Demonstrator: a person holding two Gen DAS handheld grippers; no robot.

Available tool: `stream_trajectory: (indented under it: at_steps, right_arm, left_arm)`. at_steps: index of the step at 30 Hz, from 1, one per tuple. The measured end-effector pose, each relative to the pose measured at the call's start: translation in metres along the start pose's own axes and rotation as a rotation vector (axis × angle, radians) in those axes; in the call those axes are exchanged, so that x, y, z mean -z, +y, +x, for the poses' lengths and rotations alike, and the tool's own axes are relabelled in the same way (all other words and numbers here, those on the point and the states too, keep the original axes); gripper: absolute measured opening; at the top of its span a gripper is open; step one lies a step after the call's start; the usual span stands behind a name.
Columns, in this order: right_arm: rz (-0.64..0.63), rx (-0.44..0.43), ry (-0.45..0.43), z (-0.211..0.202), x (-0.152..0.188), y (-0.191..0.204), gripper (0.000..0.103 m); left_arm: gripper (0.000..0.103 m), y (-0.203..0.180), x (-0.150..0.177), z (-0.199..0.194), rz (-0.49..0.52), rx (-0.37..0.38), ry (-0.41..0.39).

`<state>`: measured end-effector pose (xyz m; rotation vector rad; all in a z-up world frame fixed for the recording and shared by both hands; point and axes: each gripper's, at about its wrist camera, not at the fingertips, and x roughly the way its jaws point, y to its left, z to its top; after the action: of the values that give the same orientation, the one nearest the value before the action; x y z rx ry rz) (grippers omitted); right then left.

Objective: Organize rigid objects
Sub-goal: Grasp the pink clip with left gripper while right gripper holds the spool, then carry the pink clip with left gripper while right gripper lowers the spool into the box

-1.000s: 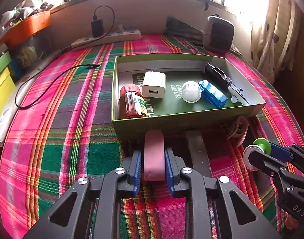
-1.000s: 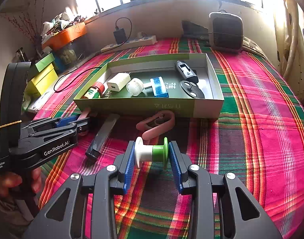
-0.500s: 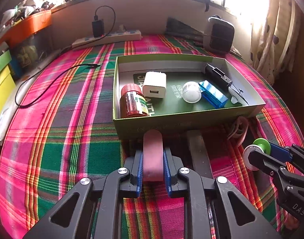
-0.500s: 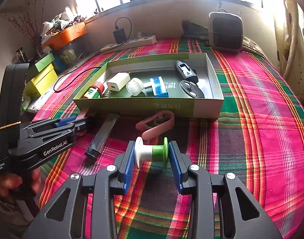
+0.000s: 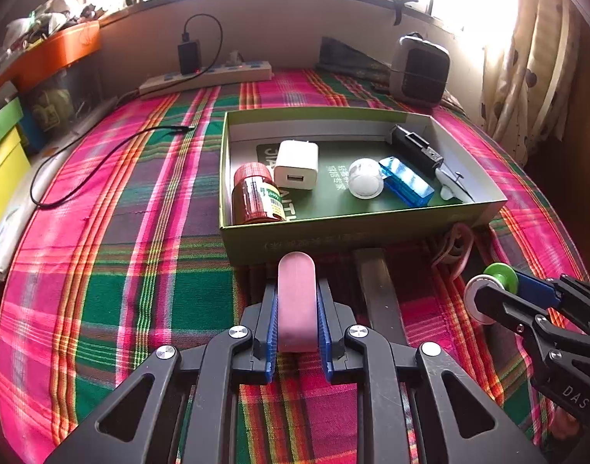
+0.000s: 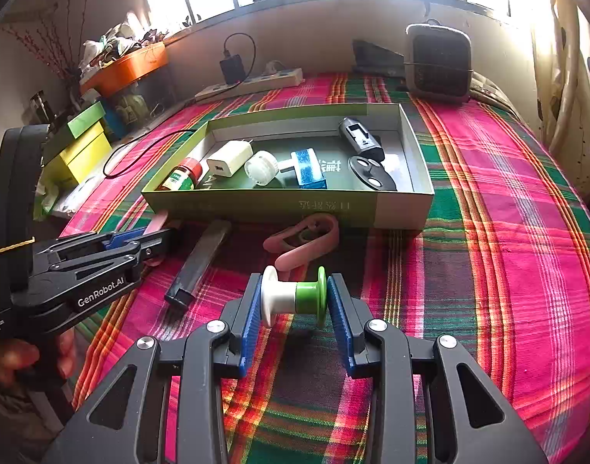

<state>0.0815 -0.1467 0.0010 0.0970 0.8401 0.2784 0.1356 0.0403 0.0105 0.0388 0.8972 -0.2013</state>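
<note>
left claw point(image 5: 297, 311) is clamped on a pink oblong bar point(image 5: 297, 301), blue pads tight on both long sides; the bar's rounded far end sits just short of the near wall of the green cardboard box point(image 5: 345, 237). whether the bar is lifted off the plaid cloth point(image 5: 113, 239) cannot be told.

right claw point(image 6: 294, 309) is closed on a white-and-green spool point(image 6: 293, 297), held sideways, one flange against each pad; seen low over the cloth, in front of the box.

inside the box, as seen from the left wrist: red-capped jar point(image 5: 256, 195) lying in the near left corner, white usb charger point(image 5: 296, 165) just behind it, white round cap point(image 5: 365, 178) mid-box, clear blue block point(image 5: 406, 181) beside it, black rectangular device point(image 5: 415, 149) toward the far right corner. a black two-hole piece point(image 6: 371, 173) is seen by the right wall in the right wrist view.

outside the box, on the cloth: dark flat bar point(image 6: 200, 261) between the two claws, pink loop-shaped clip point(image 6: 304, 239) close to the near wall.

a power strip point(image 5: 206, 77) with a plugged black adapter is seen at the back by the wall, a grey fan heater point(image 6: 438, 63) at the back right.
</note>
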Motion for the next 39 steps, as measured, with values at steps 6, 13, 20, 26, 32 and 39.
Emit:
stream_trajectory:
  at_steps: [6, 13, 20, 26, 32, 39]
  right_arm:
    - [-0.009, -0.003, -0.009, -0.004, -0.001, 0.001, 0.035]
    - [-0.020, 0.005, -0.031, -0.014, -0.006, -0.001, 0.035]
    - [-0.036, 0.005, -0.063, -0.027, -0.017, -0.003, 0.035]
    - [-0.063, 0.022, -0.088, -0.033, -0.035, -0.007, 0.035]
    - [-0.073, 0.024, -0.096, -0.031, -0.052, -0.015, 0.035]
    - [-0.084, -0.005, -0.081, -0.020, -0.070, -0.020, 0.035]
  left_arm:
    - [0.017, -0.002, 0.003, -0.010, 0.010, 0.003, -0.016]
    - [0.017, -0.005, 0.001, -0.024, 0.021, 0.007, -0.043]
    - [0.017, -0.008, -0.007, -0.037, 0.042, 0.009, -0.077]
    - [0.017, -0.011, -0.017, -0.039, 0.060, 0.018, -0.092]
    - [0.017, -0.016, -0.029, -0.036, 0.077, 0.031, -0.100]
    - [0.017, -0.016, -0.042, -0.024, 0.080, 0.052, -0.089]
